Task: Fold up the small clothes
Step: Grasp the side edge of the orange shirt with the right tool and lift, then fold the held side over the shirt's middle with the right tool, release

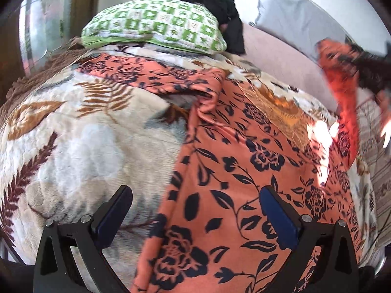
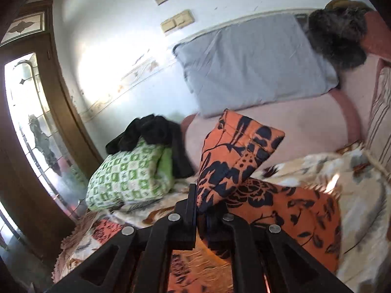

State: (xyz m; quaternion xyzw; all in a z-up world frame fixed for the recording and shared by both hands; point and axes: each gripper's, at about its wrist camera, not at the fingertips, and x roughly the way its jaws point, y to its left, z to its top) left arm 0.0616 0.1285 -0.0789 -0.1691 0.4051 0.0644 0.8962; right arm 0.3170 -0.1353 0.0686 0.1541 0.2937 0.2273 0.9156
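An orange garment with a dark floral print [image 1: 244, 161] lies spread on a leaf-patterned blanket [image 1: 80, 141] on a bed. My left gripper [image 1: 195, 210] is open and empty, its fingers hovering over the garment's near left edge. My right gripper [image 2: 202, 207] is shut on a corner of the same garment [image 2: 234, 156] and holds it lifted above the bed; the cloth hangs down to the blanket [image 2: 361, 195]. In the left wrist view the right gripper [image 1: 366, 63] shows blurred at the far right with the raised cloth.
A green-and-white checked pillow [image 1: 156, 26] with black clothing [image 1: 220, 12] on it lies at the bed's far end. A grey pillow [image 2: 251, 63] leans on the wall. A dark furry item [image 2: 337, 39] sits beyond it. A wooden glazed door [image 2: 31, 122] stands left.
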